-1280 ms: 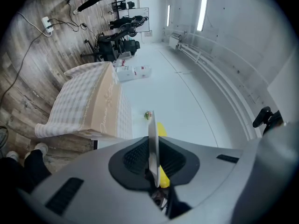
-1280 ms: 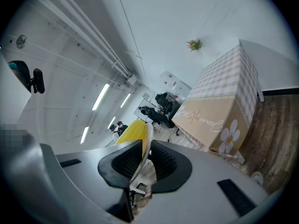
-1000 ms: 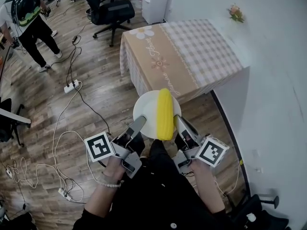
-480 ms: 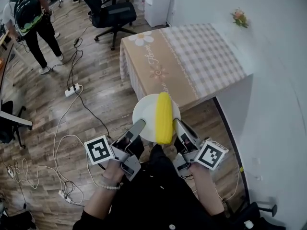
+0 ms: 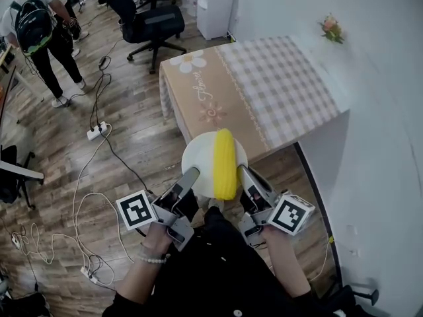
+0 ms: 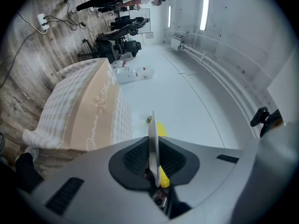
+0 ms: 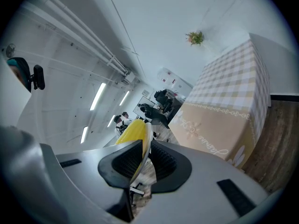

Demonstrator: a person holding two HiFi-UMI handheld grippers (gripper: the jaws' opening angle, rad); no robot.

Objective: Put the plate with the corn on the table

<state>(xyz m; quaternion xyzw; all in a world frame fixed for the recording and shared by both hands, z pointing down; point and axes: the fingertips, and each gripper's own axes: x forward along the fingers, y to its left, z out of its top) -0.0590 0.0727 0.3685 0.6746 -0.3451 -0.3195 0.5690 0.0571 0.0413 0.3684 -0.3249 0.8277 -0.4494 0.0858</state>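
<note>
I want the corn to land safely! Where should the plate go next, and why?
Probably carry it a bit farther forward. The plate, with the corn on it, hangs by the near edge of the table, not yet over the top. The left gripper and right gripper each pinch its rim, so lowering might miss.

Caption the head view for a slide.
The left hand-held gripper and right hand-held gripper grip the plate with corn in front of the table.
</note>
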